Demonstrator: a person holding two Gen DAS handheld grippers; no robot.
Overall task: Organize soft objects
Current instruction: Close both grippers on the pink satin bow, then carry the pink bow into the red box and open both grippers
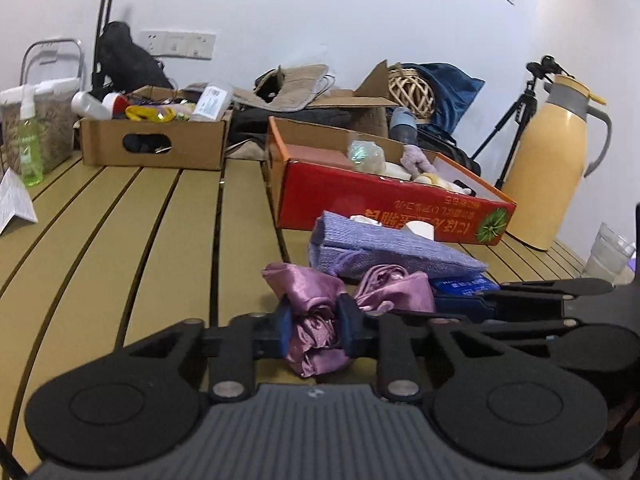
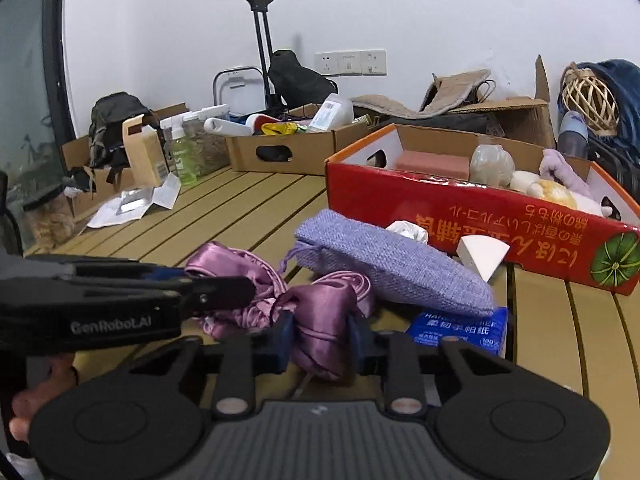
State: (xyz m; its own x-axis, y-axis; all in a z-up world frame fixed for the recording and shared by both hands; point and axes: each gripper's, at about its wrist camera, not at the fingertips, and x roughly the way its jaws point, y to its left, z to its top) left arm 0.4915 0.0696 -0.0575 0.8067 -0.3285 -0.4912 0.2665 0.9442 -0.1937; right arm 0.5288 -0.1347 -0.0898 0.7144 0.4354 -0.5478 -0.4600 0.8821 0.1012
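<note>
Left gripper [image 1: 313, 326]: jaws clamped on purple satin cloth [image 1: 316, 320]'s left end; right gripper [image 2: 319, 338] pinches its right end; red box [image 2: 460, 216] far.

Slatted tan table [image 1: 160, 240] carries red box [image 1: 380, 208], lavender pouch [image 1: 384, 252], yellow jug [image 1: 556, 168].

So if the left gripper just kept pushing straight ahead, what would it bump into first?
The left gripper is already shut on the shiny purple satin fabric. Beyond it, probably the lavender knitted cloth pouch, then the red cardboard box; depth is hard to judge.
</note>
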